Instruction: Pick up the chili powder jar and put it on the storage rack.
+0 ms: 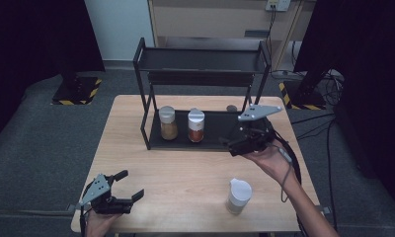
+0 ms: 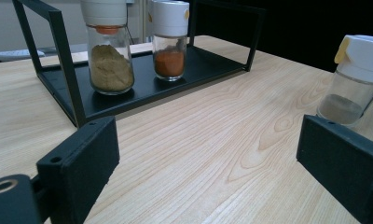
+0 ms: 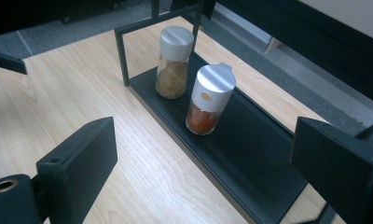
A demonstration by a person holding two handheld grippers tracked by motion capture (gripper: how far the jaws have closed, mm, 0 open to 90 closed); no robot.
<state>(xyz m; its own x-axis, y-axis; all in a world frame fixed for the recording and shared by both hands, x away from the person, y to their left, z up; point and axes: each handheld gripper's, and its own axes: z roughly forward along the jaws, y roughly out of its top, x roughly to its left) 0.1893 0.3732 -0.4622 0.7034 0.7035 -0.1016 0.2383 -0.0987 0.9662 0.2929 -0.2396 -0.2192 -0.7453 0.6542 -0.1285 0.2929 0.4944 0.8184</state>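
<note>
We find the right tongs [image 1: 233, 146] spread and empty beside the rack [image 1: 153, 131], the left tongs [image 1: 127, 183] spread and idle. The pale spice jar [image 1: 238, 196] stands on the bench [image 1: 185, 173] below the right tongs; grip its glass body squarely, upright.

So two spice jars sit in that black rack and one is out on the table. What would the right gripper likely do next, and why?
Probably swing the right gripper back toward the white-capped glass jar of pale powder on the wooden table. Its jaws stand open and empty over the black metal rack's lower shelf, where the tan-spice jar and the red-spice jar already stand, with free shelf beside them.
</note>
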